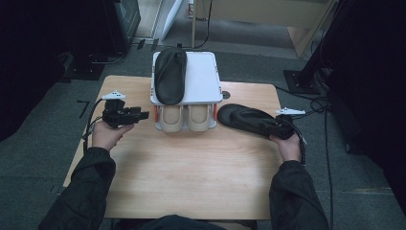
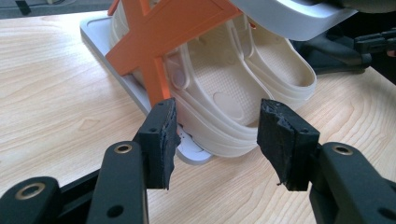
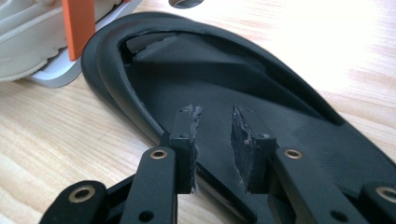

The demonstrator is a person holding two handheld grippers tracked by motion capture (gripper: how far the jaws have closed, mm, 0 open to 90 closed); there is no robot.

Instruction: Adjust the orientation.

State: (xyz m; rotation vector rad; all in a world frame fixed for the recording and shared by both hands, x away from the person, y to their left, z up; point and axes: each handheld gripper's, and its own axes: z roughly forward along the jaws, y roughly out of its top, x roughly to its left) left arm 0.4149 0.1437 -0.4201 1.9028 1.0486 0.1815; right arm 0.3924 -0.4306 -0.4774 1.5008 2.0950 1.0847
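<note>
A white two-shelf rack (image 1: 203, 79) stands at the back middle of the wooden table (image 1: 191, 167). One black slipper (image 1: 170, 74) lies on its top shelf, and a pair of beige clogs (image 1: 186, 117) fills the lower shelf. A second black slipper (image 1: 242, 117) lies on the table to the right of the rack. My right gripper (image 1: 268, 125) is at its heel. In the right gripper view the jaws of this gripper (image 3: 215, 140) stand apart over the slipper's (image 3: 210, 74) side rim, and the pads do not press it. My left gripper (image 1: 142, 115) is open and empty left of the rack, facing the clogs (image 2: 219, 79).
An orange cross brace (image 2: 159, 37) closes the rack's left side, close to my left gripper (image 2: 217, 135). The rack's grey base plate (image 2: 126, 79) juts out under the clogs. Cables trail off both table sides. Bare wood lies in front of the rack.
</note>
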